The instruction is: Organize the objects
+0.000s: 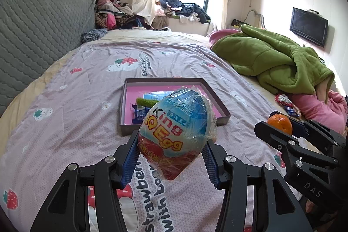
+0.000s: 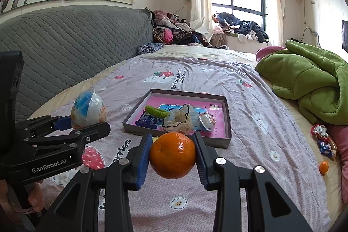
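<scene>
My left gripper (image 1: 171,156) is shut on a plastic-wrapped toy egg (image 1: 177,134) and holds it above the bedspread, just in front of a shallow box (image 1: 217,99) with a pink floor. The egg also shows in the right wrist view (image 2: 88,111). My right gripper (image 2: 173,156) is shut on an orange (image 2: 173,156), held above the bed near the box's (image 2: 227,121) front edge. The orange also shows in the left wrist view (image 1: 280,123). The box holds a green stick (image 2: 155,111), blue packets (image 2: 148,120), a cloth pouch (image 2: 180,120) and a wrapped ball (image 2: 207,121).
A green blanket (image 2: 308,82) lies heaped on the right of the bed. Wrapped sweets (image 2: 324,140) and a small orange (image 2: 323,167) lie near the bed's right edge. A grey padded headboard (image 2: 65,45) runs along the left. Clothes piles (image 2: 174,32) sit at the far end.
</scene>
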{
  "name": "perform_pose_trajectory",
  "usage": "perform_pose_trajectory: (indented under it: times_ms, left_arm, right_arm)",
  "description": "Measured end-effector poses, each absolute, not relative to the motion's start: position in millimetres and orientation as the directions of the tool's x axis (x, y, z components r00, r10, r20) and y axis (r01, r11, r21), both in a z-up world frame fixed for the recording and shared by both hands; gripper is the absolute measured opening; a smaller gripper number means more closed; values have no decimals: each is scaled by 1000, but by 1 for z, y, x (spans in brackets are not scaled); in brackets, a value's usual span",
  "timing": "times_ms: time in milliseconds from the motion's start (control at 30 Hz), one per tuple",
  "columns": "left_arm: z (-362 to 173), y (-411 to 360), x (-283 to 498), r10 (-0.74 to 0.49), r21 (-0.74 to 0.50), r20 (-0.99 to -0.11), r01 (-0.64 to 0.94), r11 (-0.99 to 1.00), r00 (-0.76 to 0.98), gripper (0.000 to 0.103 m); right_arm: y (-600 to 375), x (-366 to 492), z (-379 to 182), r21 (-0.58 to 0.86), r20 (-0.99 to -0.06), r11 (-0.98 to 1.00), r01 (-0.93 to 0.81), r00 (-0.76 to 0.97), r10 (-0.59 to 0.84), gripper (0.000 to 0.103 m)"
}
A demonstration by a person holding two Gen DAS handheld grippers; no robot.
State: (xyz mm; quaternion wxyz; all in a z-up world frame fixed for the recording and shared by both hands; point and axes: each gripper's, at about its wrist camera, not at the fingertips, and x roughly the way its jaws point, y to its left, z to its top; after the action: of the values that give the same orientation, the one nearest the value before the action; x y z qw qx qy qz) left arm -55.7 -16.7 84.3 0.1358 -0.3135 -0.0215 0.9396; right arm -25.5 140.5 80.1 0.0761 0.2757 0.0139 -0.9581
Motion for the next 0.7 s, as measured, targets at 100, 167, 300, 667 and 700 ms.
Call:
perform_pose_trajectory:
  times_ms: [100, 167, 300, 667, 700]
  left_arm:
    - [85, -17, -58, 276, -133, -585, -245, -960, -763, 56]
    - [86, -16, -60, 272, -130, -583, -243, -961, -765, 56]
    - [88, -14, -67, 272, -126, -584, -245, -961, -765, 56]
    - [98, -16, -106, 261, -120, -583, -235, -964, -770, 56]
    - [99, -17, -110, 259, -124, -581, -230, -965, -771, 56]
  right_arm:
    - [141, -28, 80, 16, -529, -988, 155, -837, -139, 38]
    - [141, -30, 80, 14, -530, -988, 153, -837, -137, 38]
    - [142, -36, 82, 9, -526, -988, 154, -839, -136, 38]
    - [147, -66, 89, -13, -514, -990, 143, -850, -116, 38]
    - [147, -70, 89, -16, -512, -990, 143, -851, -115, 38]
